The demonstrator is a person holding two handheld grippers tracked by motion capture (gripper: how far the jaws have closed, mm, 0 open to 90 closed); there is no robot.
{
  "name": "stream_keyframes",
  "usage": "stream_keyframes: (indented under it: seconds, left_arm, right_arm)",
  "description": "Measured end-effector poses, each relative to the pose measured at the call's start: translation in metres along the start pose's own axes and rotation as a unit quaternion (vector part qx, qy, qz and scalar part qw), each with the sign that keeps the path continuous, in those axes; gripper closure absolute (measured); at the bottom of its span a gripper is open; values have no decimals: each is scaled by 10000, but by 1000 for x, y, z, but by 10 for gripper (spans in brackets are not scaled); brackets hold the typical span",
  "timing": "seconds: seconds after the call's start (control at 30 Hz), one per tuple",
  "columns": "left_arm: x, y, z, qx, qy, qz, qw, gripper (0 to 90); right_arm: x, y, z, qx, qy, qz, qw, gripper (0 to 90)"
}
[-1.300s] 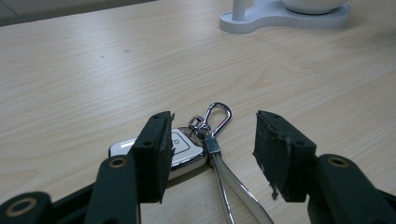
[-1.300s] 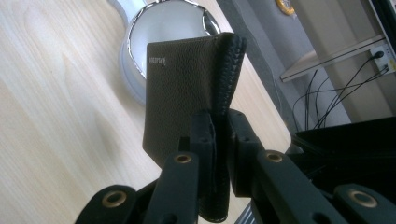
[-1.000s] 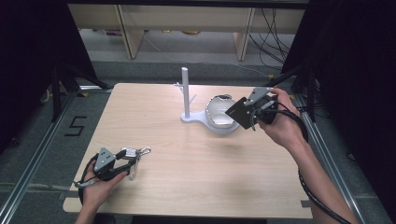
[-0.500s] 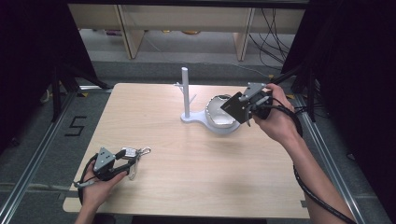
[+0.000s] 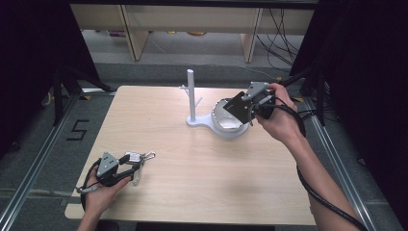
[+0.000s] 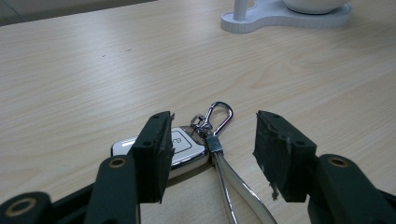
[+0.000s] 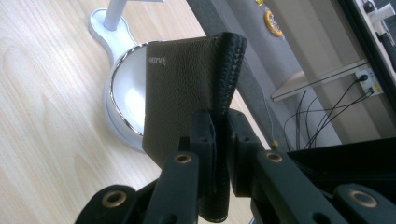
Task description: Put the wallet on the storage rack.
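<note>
The right hand-held gripper (image 5: 239, 109), clamped on the dark wallet (image 7: 187, 93), had edged over the white dish (image 5: 230, 126); the left hand-held gripper (image 6: 210, 154) stayed open around the key fob (image 6: 180, 147).

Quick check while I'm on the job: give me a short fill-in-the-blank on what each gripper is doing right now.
1. The right gripper is shut on a dark leather ____.
2. That gripper holds it above the white ____ on the stand.
3. The left gripper has its jaws ____ around the key fob.
4. The key fob lies on the ____.

Missing words: wallet; bowl; open; table
</note>
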State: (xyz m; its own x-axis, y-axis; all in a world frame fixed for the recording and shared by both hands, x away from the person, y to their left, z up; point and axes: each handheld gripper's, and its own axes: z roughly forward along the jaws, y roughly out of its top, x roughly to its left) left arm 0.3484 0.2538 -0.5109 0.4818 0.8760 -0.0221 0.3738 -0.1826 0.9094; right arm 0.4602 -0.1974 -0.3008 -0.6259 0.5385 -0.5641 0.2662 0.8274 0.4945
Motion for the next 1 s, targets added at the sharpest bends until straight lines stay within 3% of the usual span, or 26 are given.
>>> stream_keyframes:
  seconds: [0.33,0.63,1.0]
  left_arm:
    - [1,-1,0,-17,-10,-18,10000,463]
    - [0,-1,0,-18,-9,-9,10000,463]
    - [0,-1,0,-52,-29,-32,10000,462]
  right_arm:
    - [2,7,13,-24,-3,-20,10000,836]
    - [2,10,31,24,153,64,9999,836]
    - [1,13,44,93,81,44,9999,835]
